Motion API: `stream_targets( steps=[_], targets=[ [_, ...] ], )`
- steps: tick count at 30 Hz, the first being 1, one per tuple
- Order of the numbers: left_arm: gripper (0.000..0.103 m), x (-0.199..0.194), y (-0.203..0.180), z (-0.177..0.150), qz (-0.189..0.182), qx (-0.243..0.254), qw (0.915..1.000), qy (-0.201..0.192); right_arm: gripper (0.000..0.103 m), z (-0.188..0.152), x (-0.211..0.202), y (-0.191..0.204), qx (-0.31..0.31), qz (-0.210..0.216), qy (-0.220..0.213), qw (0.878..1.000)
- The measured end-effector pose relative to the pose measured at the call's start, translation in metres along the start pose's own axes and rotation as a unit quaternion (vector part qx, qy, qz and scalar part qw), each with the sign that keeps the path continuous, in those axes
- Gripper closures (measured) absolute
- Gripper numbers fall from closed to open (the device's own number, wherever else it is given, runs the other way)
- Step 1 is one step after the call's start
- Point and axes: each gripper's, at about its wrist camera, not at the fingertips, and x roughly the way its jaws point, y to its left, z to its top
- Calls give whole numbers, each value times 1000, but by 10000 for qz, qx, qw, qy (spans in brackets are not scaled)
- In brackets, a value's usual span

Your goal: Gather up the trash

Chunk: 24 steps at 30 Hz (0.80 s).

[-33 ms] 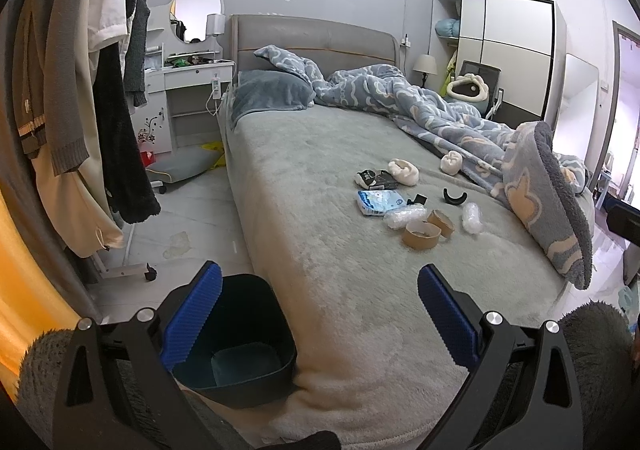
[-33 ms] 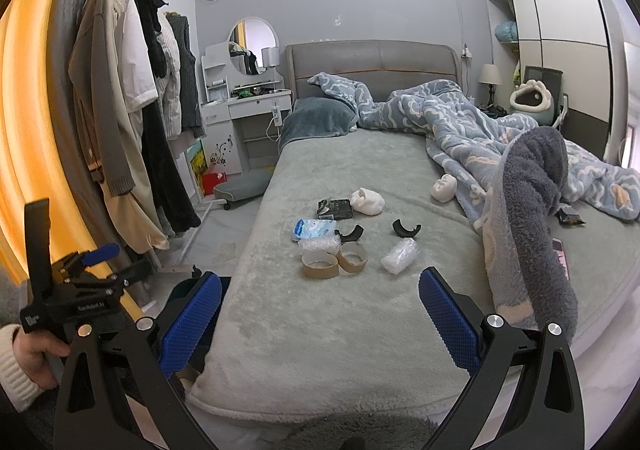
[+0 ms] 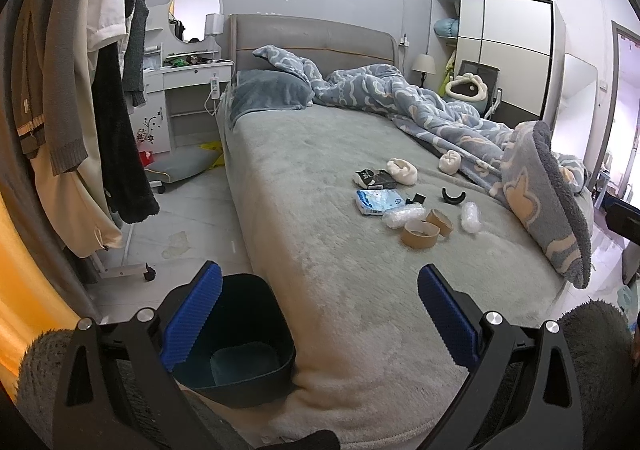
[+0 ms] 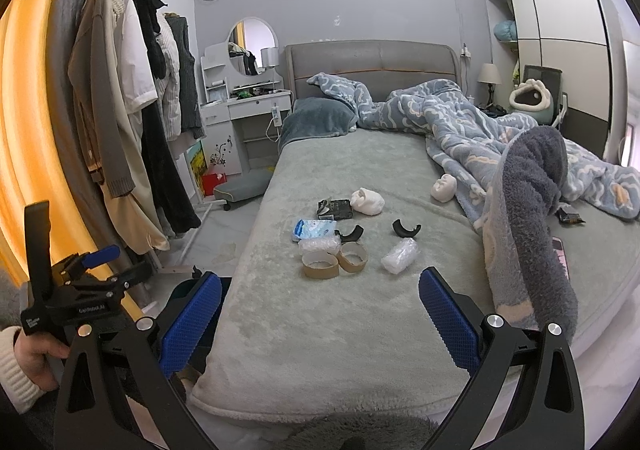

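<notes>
1. Both tongs are wide open and hold nothing. The left gripper [image 3: 320,314] and the right gripper [image 4: 320,314] hang at the foot end of the bed [image 4: 360,330], not touching it.
2. The trash sits in a small bunch in the middle of the bed. The landmark is the near tape ring [image 4: 319,265], a brown cardboard ring lying flat.
3. Touching it on the right is a second tape ring [image 4: 353,257]. Just behind is a crumpled clear wrap [image 4: 318,246], and behind that a blue packet [image 4: 314,228].
4. A clear plastic roll [image 4: 400,256] lies near, to the right. Its long side runs toward the head of the bed, tipped a little right.
5. The dark bin [image 3: 240,334] stands on the floor by the bed's near left corner, right under the left gripper.
6. The near tape ring lies straight ahead of the right gripper, so I think the right hand has the shorter reach.
</notes>
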Motion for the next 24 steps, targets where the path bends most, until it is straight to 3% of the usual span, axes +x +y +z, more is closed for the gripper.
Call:
stream_targets(
  steps=[10, 14, 24],
  targets=[
    [3, -3, 14, 7, -210, -3, 9998, 9, 3, 1, 15, 5, -123, -343, 442, 9984],
    [4, 3, 16, 13, -411, 34, 9991, 47, 3, 5, 21, 1, -92, -406, 419, 9983],
    [4, 35, 2, 23, -873, 555, 9943, 272, 17, 10, 63, -15, -103, -262, 561, 9980]
  ],
)
